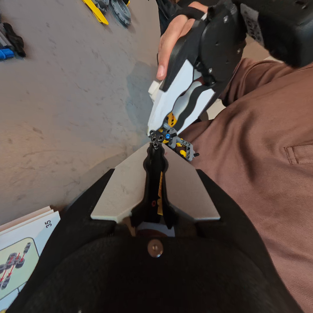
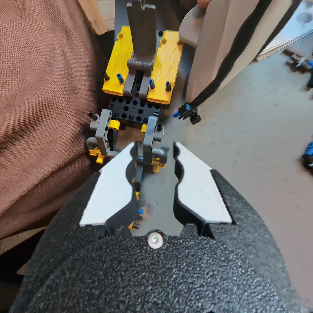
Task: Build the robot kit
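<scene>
Grey mottled worktop [image 1: 67,101] under everything. Brown trousers [image 1: 254,152] of the seated person close along its edge.

Yellow, black and grey toy-brick model of pinned beams and panels [image 2: 135,108] at the worktop edge, hard against the trousers. Probably light and rigid overall. Blue and black pins stick out unprotected, and pressed joints likely to pop under a twist. Best hold looks like the grey frame beams or the black perforated block, not the smooth yellow panels.

Right hand-held gripper [image 2: 154,143] with jaws standing apart around one grey upright beam. Inner pad against the beam, other pad clear of it.

Left hand-held gripper [image 1: 155,147] pinched tight on a small black connector piece with blue pins [image 1: 158,139], just beside the model. Tiny, hard and slick, so easy to rotate or lose in the tips.

Open instruction booklet [image 1: 25,245] near the left gripper. Loose yellow and grey parts [image 1: 105,10] well apart at the far side.
</scene>
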A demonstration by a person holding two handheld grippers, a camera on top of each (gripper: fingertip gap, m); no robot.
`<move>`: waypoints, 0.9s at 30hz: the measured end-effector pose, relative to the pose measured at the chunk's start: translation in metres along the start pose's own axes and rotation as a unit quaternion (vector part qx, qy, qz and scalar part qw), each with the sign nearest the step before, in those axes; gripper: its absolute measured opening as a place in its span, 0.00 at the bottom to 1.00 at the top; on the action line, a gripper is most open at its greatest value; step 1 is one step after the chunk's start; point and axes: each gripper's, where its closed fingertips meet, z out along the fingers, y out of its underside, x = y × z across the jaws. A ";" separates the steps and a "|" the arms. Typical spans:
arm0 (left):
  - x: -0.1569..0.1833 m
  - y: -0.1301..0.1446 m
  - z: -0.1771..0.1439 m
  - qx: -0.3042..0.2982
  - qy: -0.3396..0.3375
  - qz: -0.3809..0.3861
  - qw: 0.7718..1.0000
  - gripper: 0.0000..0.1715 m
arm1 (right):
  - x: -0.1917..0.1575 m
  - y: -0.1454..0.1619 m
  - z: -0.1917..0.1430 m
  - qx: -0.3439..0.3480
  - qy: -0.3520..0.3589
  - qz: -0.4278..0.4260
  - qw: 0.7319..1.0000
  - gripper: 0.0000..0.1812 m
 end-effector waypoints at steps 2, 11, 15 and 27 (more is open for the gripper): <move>0.001 -0.003 -0.003 0.012 -0.005 0.004 1.000 0.02 | 0.002 0.001 0.003 -0.019 0.011 -0.019 1.000 0.19; 0.027 -0.034 -0.060 0.095 -0.103 0.094 0.986 0.02 | 0.039 -0.041 -0.048 -0.041 0.340 -0.244 0.907 0.13; 0.048 -0.036 -0.062 0.105 -0.107 0.139 0.979 0.02 | 0.028 -0.054 -0.055 -0.052 0.442 -0.349 0.825 0.13; 0.043 -0.018 -0.036 0.074 -0.157 0.205 0.963 0.02 | 0.023 -0.038 -0.064 -0.109 0.530 -0.431 0.722 0.12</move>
